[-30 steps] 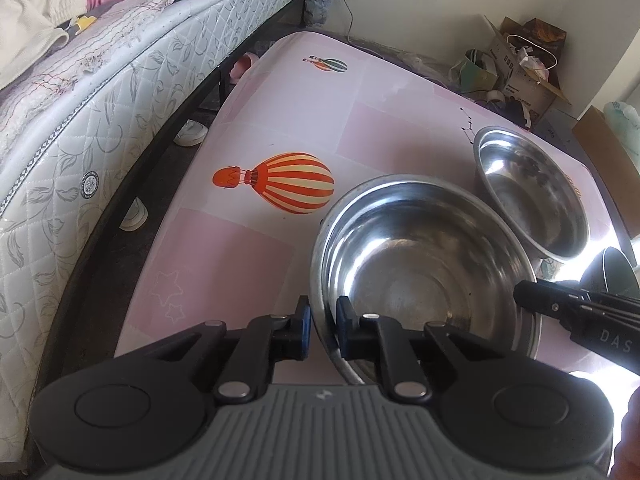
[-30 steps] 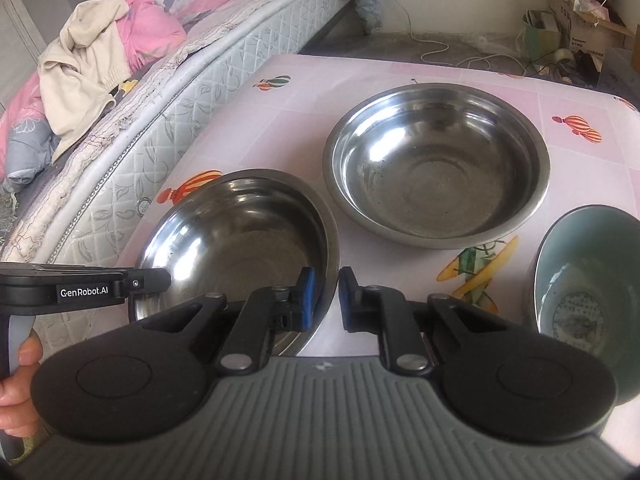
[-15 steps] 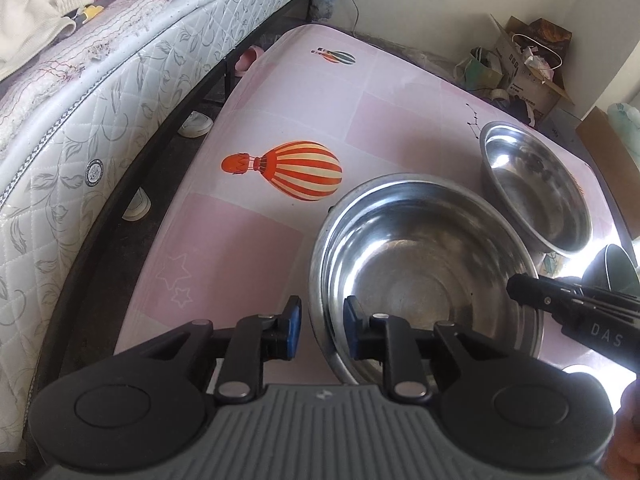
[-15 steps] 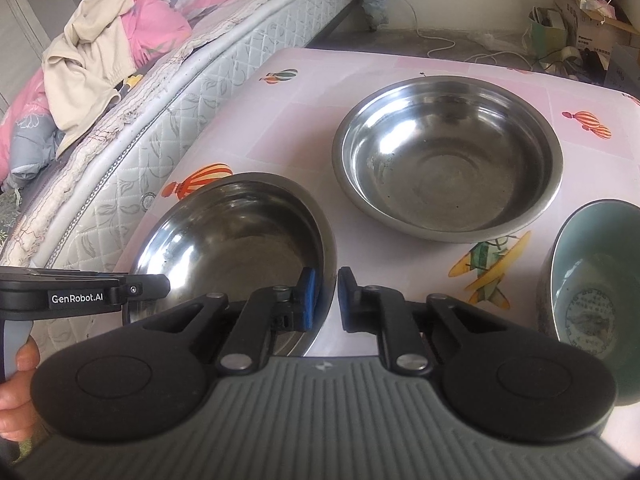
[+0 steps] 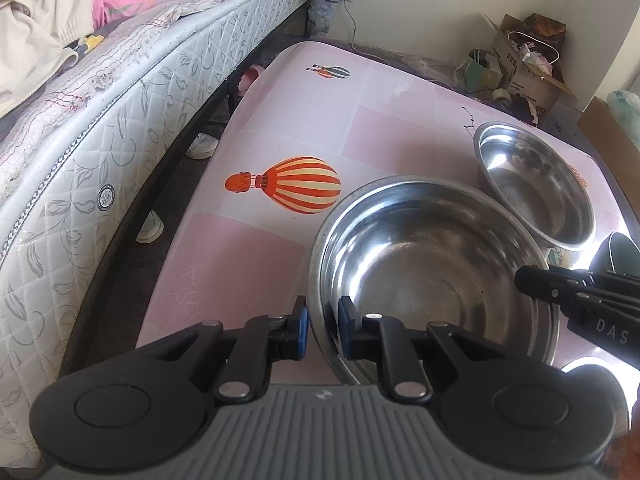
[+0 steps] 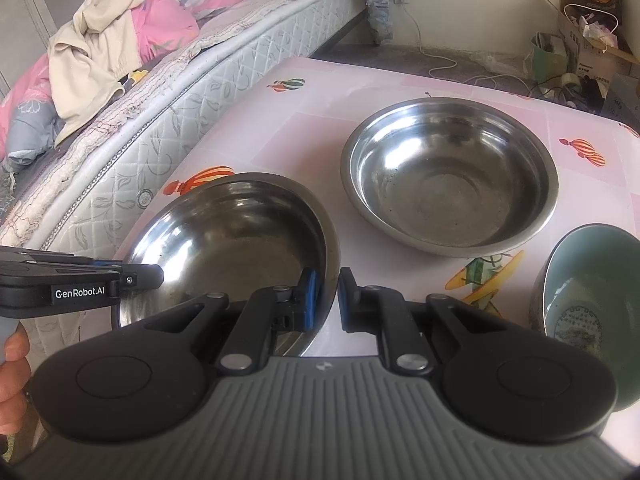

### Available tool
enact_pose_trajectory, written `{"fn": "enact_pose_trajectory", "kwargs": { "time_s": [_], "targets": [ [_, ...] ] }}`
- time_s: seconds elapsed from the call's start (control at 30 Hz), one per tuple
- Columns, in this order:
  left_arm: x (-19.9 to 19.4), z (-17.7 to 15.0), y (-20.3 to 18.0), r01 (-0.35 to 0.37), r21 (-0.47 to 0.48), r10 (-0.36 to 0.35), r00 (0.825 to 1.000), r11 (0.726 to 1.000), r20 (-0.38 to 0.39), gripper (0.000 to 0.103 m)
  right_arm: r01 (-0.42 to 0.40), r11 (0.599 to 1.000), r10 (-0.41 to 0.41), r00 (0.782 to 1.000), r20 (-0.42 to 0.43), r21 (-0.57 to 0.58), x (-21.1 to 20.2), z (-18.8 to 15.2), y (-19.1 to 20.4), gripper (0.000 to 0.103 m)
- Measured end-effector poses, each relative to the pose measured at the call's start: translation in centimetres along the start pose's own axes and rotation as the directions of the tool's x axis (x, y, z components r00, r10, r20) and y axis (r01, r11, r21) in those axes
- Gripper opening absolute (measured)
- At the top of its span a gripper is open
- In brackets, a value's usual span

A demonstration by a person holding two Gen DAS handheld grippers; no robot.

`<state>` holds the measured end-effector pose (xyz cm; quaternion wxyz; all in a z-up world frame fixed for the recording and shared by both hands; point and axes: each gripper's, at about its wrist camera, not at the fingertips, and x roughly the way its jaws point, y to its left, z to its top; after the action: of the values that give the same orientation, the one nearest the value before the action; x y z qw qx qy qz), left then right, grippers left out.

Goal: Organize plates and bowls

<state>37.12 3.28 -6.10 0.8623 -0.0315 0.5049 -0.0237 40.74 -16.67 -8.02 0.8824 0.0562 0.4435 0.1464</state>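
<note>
Mattress (image 6: 168,120) along the left edge, heaped with pink and cream bedding (image 6: 104,48). Beside it, pink table (image 5: 304,128) printed with striped balloons. Cardboard box (image 6: 592,44) and clutter on the floor in the far corner.

Two steel bowls plus one glazed bowl on the table. Near steel bowl (image 5: 432,264) at the front, close to the mattress side. Gripped at the rim from both sides: left gripper (image 5: 322,332) with one pad outside the wall and one inside, narrow gap, closing on the rim; right gripper (image 6: 327,298) clamped on the opposite rim, one pad in, one out. Far steel bowl (image 6: 448,176) behind, empty, upright, apart from the near one. Teal bowl (image 6: 584,300) at the right edge, upright, patterned base, untouched.

Fingers (image 6: 14,376) of a hand wrapped on the left gripper's handle, low in the right wrist view.
</note>
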Motion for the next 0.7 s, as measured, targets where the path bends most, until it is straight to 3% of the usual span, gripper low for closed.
{"fn": "enact_pose_trajectory", "kwargs": {
  "time_s": [0.7],
  "targets": [
    [-2.5, -1.0, 0.7, -0.020, -0.024, 0.020, 1.000, 1.000, 0.022, 0.016, -0.026, 0.999, 0.026, 1.000, 0.008, -0.020, -2.5, -0.4, 1.3, 0.011]
  ]
}}
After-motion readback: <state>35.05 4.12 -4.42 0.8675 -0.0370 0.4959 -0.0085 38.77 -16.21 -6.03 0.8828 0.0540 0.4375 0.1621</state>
